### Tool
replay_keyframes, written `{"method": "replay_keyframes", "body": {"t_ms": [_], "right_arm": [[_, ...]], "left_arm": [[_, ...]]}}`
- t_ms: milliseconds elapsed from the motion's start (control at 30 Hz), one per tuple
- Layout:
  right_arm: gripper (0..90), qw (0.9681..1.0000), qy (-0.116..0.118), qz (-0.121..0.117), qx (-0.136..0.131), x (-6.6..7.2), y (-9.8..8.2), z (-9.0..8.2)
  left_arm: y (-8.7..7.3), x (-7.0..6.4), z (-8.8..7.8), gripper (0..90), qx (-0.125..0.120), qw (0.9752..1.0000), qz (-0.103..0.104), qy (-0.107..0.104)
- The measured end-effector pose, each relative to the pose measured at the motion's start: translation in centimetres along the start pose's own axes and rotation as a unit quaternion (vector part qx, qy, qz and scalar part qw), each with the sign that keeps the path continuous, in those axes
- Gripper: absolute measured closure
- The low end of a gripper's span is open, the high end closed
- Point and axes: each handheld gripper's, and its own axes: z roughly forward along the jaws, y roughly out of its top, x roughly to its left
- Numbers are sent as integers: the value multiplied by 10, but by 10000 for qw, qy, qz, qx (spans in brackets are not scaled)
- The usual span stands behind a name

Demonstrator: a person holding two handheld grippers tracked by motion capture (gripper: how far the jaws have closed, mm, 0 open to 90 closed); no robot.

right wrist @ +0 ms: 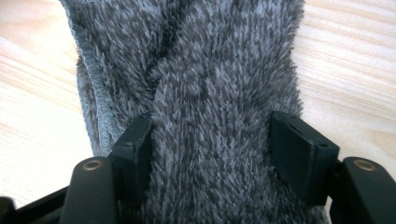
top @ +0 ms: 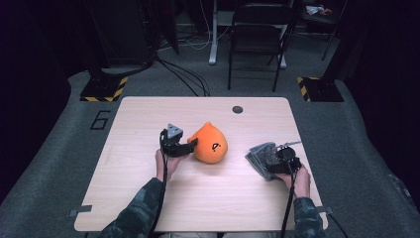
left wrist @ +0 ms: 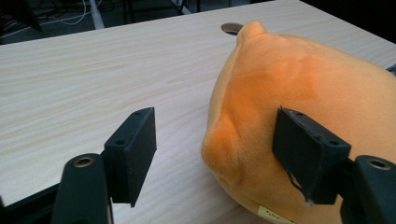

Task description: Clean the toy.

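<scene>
Orange plush toy (top: 210,144) lies near the middle of the table (top: 148,114), with the left hand-held gripper (top: 190,145) at its left side. In the left gripper view its jaws stand wide: one pad is close against the plush flank (left wrist: 299,88), the other is apart over bare wood, so nothing is gripped. The right hand-held gripper (top: 277,158) is over the grey fuzzy cloth (top: 262,157) at the table's right part, well apart from the toy. In the right gripper view the jaws stand on both sides of a thick fold of the grey pile (right wrist: 210,93); they look part-open, approx. brushing the fur but not squeezing it. My judgement: both things are being set down or let go. To do this well, open a bit more, then pull each gripper straight back along its jaws, so the pads do not drag the fur or roll the toy. Little stands in the way: a round hole (top: 237,109) is in the table at the far edge, and a chair (top: 257,34) and cables lie on the floor behind, far from the work.
</scene>
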Motion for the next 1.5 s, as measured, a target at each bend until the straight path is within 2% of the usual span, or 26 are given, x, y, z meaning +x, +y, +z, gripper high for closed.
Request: {"method": "replay_keyframes", "body": {"t_ms": [67,167,233,400,467,667,733,767,833,900,967,1067,1133,1200,1300,1433,1500], "right_arm": [[286,10000,71,18,-40,-2,0,-1],[212,9998,53,126,-140,-3,-1,-6],[200,9994,70,116,-328,-5,-1,-13],[180,9979,146,145,-614,-6,-4,-31],[169,9973,144,130,-702,-3,-8,-39],[147,9969,180,52,-768,5,-21,-61],[145,9970,122,-8,-761,6,-26,-65],[142,9973,137,-46,-721,7,-30,-66],[141,9976,152,-64,-667,7,-37,-67],[134,9980,113,-134,-612,7,-42,-67],[128,9984,137,-70,-545,7,-49,-67],[98,9989,124,-166,-412,6,-60,-63],[89,9992,85,-177,-350,5,-69,-61],[90,9989,2,-103,-455,2,-77,-59],[95,9982,-21,-23,-600,-5,-89,-57],[103,9980,-41,60,-626,-11,-100,-52],[101,9984,-22,18,-571,-14,-105,-47]], "left_arm": [[1,0,-2,253,-6,10000,5,-7],[5,-1,-8,212,-60,10000,-35,-36],[8,-2,-13,191,-83,9999,-1,-65],[9,-3,-26,156,-94,9998,-45,-191],[8,-3,-32,157,-92,9998,-26,-181],[-5,1,-48,126,0,9996,-94,-257],[-11,4,-54,116,69,9997,-26,-252],[-14,5,-57,112,36,9997,-69,-227],[-20,8,-64,103,77,9998,-6,-205],[-25,12,-71,93,148,9997,50,-163],[-32,17,-77,84,208,9996,173,-89],[-43,23,-83,63,303,9993,199,-49],[-52,28,-87,59,452,9987,254,11],[-61,32,-88,49,608,9976,324,80],[-74,39,-89,36,824,9962,252,99],[-87,46,-85,23,1116,9934,231,155],[-90,50,-82,15,1253,9917,254,163]]}}
